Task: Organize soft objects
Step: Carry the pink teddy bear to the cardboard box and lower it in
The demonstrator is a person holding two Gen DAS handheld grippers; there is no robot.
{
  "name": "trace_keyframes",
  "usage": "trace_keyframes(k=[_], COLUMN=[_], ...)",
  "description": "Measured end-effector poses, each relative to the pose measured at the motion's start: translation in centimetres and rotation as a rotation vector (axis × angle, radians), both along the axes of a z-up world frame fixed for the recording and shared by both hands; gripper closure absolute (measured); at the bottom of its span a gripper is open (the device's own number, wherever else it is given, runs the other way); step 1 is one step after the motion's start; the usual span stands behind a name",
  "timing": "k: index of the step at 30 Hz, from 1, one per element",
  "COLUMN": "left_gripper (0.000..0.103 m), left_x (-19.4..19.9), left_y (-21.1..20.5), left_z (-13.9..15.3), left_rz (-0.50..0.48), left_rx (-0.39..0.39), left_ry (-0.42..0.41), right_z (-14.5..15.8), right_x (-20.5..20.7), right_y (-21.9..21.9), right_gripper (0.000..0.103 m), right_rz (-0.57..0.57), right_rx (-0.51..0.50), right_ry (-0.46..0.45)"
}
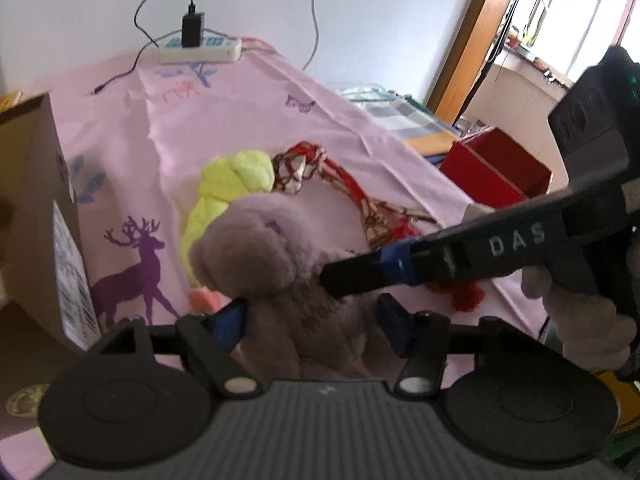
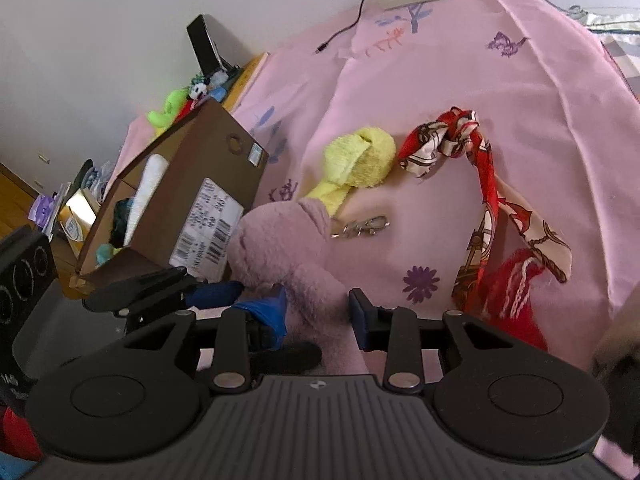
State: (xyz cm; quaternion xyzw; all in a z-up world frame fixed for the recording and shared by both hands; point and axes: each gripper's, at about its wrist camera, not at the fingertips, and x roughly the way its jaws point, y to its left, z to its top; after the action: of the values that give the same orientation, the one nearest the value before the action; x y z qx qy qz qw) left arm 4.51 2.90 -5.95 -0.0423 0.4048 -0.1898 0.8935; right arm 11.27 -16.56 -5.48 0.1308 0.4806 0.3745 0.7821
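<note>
Left wrist view first: the left gripper [image 1: 310, 320] has the purple plush [image 1: 276, 276] sitting between its blue pads, and they look pressed into the fur on both sides, so it's clamped on the plush. The right gripper [image 1: 332, 278] reaches in from the right edge with its tip against the plush's side. The plush is at the near part of the pink cloth [image 1: 240, 120], which covers the whole table. Behind it lie a yellow towel [image 1: 236, 184] and a knotted scarf [image 1: 360, 200], both touching or nearly so. The middle and far stretch of cloth is bare up to the power strip [image 1: 200, 51] at the far edge. A cardboard box [image 1: 36, 208] blocks the left edge; a red box [image 1: 496, 172] sits off the right edge, lower down.

Right wrist view: the right gripper [image 2: 318, 312] also straddles the plush [image 2: 280, 256]. Its left pad is sunk in the fur; the right pad looks just at the fur, so whether it's truly squeezing is hard to tell. The left gripper [image 2: 208, 292] comes in from the left, touching the plush. A metal clasp [image 2: 360, 227] lies just beside the plush's head. The box [image 2: 208, 184] is tipped open toward the left, holding a white roll [image 2: 146, 188] and some teal and dark soft bits. Plenty of open cloth [image 2: 500, 92] on the far right.
</note>
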Motion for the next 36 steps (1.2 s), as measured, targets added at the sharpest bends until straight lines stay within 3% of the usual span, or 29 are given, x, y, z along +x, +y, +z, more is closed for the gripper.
trace_keyframes(k=[11,21,28,36], left_gripper=[0.045,0.045,0.045,0.045], left_x=[-2.8,-3.4,-2.3,0.4], left_y=[2.4,8.6,13.9,18.0], left_z=[5.9,11.7,12.6,9.7], left_rz=[0.063,0.138,0.187,0.192], left_rx=[-0.004,0.068,0.106,0.082], left_ry=[-0.181,-0.295,-0.261,-0.144], right_z=[6.0,10.8,11.4,9.3], right_x=[-1.8,-0.7,0.1,1.4], right_y=[2.4,9.0,14.8,18.7], right_gripper=[0.086,0.086,0.086,0.086], right_rz=[0.003,0.075,0.122,0.128], right_rx=[0.063,0.14,0.123,0.035], right_ry=[-0.142,-0.252,-0.26,-0.199])
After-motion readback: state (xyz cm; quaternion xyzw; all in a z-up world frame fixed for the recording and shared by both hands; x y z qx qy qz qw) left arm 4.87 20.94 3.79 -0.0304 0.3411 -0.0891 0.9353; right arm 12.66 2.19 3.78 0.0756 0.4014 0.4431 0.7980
